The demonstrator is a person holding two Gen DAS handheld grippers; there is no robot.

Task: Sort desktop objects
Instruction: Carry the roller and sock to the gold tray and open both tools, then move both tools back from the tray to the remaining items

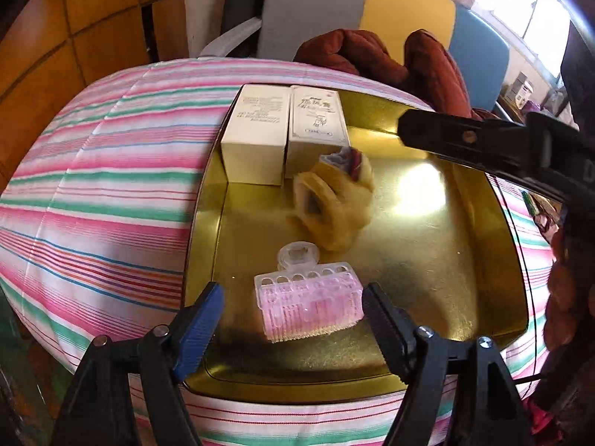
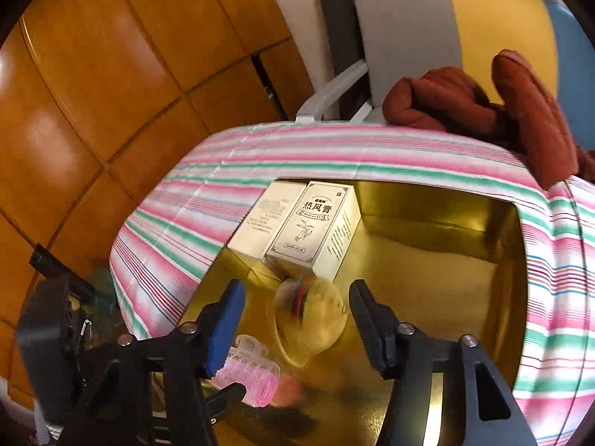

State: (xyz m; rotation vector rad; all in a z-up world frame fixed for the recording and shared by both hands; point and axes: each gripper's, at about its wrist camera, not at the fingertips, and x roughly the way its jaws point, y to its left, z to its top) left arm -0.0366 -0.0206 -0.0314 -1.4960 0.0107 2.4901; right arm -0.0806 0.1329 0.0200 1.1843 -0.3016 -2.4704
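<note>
Desk (image 1: 93, 186), striped cloth: carries gold tray (image 1: 446, 260).

Tray contents, left to right:
- plain box (image 1: 256, 130), 11 o'clock corner, touching printed box (image 1: 318, 119) on its right;
- pink roller clip (image 1: 308, 303), 6 o'clock;
- yellow fuzzy item (image 1: 334, 208), centre, blurred, touching printed box.

Left gripper (image 1: 293, 319): jaws apart, astride roller clip, not pressing.

Right gripper (image 2: 297, 329): jaws apart, fuzzy item between, unpressed.

Red garment (image 1: 390, 59), 12 o'clock, beyond desk.
</note>
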